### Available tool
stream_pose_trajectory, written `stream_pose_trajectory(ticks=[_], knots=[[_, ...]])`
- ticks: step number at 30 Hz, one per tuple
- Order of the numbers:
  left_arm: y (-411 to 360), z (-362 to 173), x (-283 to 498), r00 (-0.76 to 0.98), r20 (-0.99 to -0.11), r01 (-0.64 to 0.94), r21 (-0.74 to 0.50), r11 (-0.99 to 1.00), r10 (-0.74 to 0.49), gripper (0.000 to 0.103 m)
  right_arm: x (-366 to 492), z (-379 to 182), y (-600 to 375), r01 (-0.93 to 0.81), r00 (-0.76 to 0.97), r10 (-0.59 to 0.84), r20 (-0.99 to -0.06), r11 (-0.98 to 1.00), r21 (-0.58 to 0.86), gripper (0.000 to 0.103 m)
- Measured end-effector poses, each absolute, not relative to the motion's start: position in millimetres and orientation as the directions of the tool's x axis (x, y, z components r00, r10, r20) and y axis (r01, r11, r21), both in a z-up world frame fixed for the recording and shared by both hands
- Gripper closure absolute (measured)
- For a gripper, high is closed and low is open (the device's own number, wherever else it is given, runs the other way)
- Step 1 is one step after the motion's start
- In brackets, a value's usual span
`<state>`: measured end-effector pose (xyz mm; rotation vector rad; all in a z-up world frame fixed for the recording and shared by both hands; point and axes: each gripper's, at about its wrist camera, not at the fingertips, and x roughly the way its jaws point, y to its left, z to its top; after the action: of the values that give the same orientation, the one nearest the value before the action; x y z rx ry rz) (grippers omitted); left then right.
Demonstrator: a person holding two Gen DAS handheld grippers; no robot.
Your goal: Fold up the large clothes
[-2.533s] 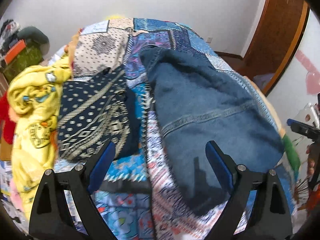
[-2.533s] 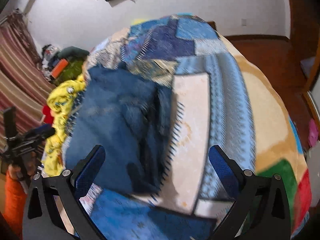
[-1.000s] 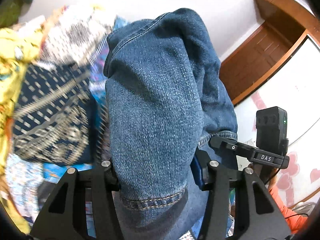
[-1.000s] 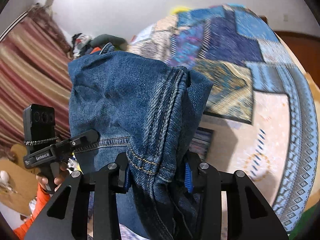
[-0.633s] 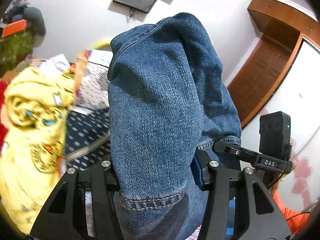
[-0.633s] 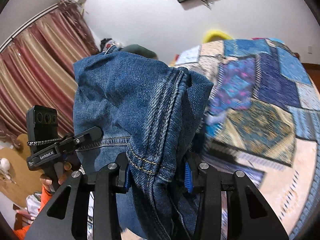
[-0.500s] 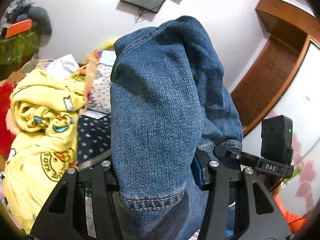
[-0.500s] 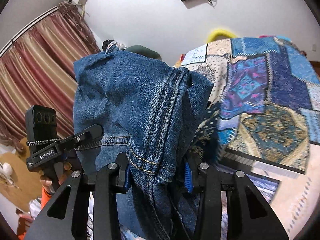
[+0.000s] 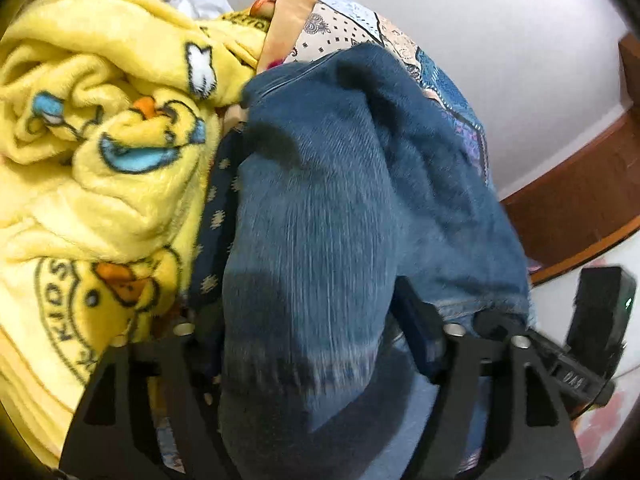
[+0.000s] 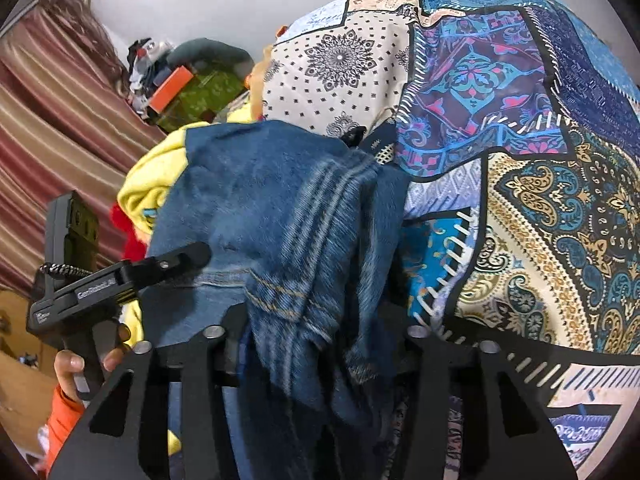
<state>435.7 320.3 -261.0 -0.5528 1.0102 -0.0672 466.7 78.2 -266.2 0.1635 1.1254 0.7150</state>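
The jeans (image 9: 320,208) are pinched tight by both the left gripper (image 9: 308,344) and the right gripper (image 10: 316,340), above the patchwork bedspread (image 10: 520,120), beside a yellow blanket (image 9: 100,152).

Held jeans (image 9: 320,208) now lowered over the bed (image 10: 520,120).

The yellow blanket (image 9: 92,184) reads "KIDS"; the left gripper (image 10: 132,276) bears "GenRobot.AI".
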Motion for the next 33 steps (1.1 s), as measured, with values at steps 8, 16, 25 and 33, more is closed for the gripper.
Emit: stream_pose_trajectory(ticks=[8,16,25,33], knots=[[284.1,-240.2,367.5,0.519,-0.842,-0.123,-0.243,0.962,-0.146,0.017,417.4,-254.1,56.3,-0.533,0.247,0.514,-0.821,0.78,0.327,0.034],[257.2,-242.6,287.5,0.498,-0.864,-0.131,-0.164,0.978,-0.078,0.017,366.0,-239.6,21.2,-0.52,0.247,0.47,-0.848,0.802,0.293,0.033],[232.8,-130.1,239.0,0.709,-0.703,-0.115,-0.185,0.976,-0.05,0.017,302.9,-133.3,-8.7,-0.563,0.44,0.575,-0.69,0.775,0.288,0.034],[186.6,-9.7,142.7,0.918,-0.396,-0.025,-0.115,0.993,-0.023,0.017,205.4,-13.1,-33.5,-0.669,0.632,0.669,-0.392,0.726,0.159,0.034]])
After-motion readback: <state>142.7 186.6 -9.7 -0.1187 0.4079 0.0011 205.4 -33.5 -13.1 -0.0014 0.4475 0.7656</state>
